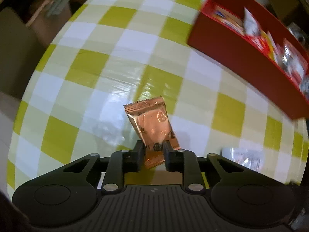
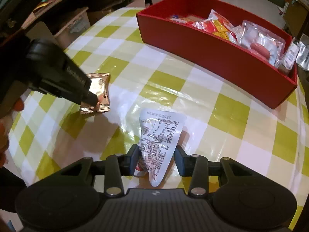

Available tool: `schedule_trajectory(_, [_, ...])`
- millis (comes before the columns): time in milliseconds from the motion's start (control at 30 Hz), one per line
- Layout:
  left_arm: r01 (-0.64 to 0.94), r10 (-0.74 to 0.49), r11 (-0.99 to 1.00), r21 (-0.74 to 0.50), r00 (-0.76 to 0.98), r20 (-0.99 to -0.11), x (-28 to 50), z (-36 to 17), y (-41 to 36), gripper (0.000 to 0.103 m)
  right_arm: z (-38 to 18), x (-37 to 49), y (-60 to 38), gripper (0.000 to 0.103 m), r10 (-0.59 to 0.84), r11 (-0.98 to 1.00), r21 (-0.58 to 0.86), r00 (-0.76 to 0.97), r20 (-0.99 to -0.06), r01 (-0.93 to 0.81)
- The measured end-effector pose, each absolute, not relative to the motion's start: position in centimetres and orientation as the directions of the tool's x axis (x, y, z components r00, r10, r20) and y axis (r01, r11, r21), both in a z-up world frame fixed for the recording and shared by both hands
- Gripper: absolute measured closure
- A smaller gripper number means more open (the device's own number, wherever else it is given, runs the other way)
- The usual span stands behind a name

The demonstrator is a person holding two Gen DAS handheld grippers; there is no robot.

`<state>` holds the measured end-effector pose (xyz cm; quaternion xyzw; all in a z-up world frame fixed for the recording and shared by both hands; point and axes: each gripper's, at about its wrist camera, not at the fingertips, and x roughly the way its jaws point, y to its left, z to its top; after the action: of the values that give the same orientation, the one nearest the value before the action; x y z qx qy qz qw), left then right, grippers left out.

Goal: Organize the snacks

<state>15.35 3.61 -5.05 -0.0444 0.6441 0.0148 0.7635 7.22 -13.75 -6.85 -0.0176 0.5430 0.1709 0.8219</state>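
Copper packet [image 1: 152, 123]; red box [image 2: 212, 58]; yellow-checked tablecloth [image 1: 87, 61].
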Motion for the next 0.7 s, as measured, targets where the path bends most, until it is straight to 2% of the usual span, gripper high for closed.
schedule_trajectory(100, [-0.071, -0.012, 0.997, -0.024, 0.166, -0.986, 15.2, -5.5, 3.1, 0.062, -6.7, 7.3, -13.7, 0.053, 0.255, 0.944, 0.153, 0.355, -0.899, -0.291])
schedule_trajectory(133, [-0.078, -0.006, 0.997, -0.02, 0.172, -0.985, 15.4, -5.6, 3.1, 0.048, -6.7, 7.4, -13.7, 0.051, 0.249, 0.947, 0.151, 0.354, -0.902, -0.283])
schedule_trajectory(167, [-0.089, -0.005, 0.996, -0.021, 0.181, -0.983, 15.6, -5.6, 3.1, 0.038, -6.8, 7.5, -13.7, 0.051, 0.247, 0.948, 0.152, 0.347, -0.905, -0.279])
schedule_trajectory(200, [-0.112, -0.004, 0.993, -0.026, 0.189, -0.982, 15.9, -5.6, 3.2, 0.02, -6.9, 7.6, -13.6, 0.05, 0.249, 0.949, 0.155, 0.347, -0.904, -0.276])
schedule_trajectory(300, [-0.189, -0.03, 0.98, -0.068, 0.199, -0.979, 16.5, -5.8, 4.2, 0.019, -6.9, 7.9, -13.3, 0.048, 0.247, 0.948, 0.149, 0.349, -0.904, -0.283])
schedule_trajectory(400, [-0.251, -0.05, 0.964, -0.091, 0.164, -0.985, 17.0, -6.6, 4.5, 0.018, -7.6, 8.4, -12.8, 0.035, 0.234, 0.944, 0.129, 0.34, -0.911, -0.304])
schedule_trajectory(467, [-0.26, -0.012, 0.964, -0.057, 0.173, -0.985, 17.0, -6.5, 4.1, 0.021, -7.7, 8.5, -12.2, 0.033, 0.224, 0.937, 0.101, 0.352, -0.909, -0.335])
schedule_trajectory(567, [-0.277, 0.053, 0.961, 0.0, 0.183, -0.982, 16.9, -6.2, 3.6, 0.032, -7.9, 8.7, -11.8, 0.033, 0.224, 0.929, 0.09, 0.354, -0.908, -0.358])
schedule_trajectory(667, [-0.242, 0.082, 0.97, 0.03, 0.207, -0.975, 16.5, -5.7, 3.2, 0.047, -7.8, 8.4, -11.9, 0.038, 0.215, 0.926, 0.073, 0.359, -0.908, -0.37])
schedule_trajectory(700, [-0.23, 0.085, 0.973, 0.034, 0.214, -0.973, 16.4, -5.5, 3.1, 0.057, -7.7, 8.4, -12.2, 0.039, 0.217, 0.928, 0.079, 0.355, -0.909, -0.365])
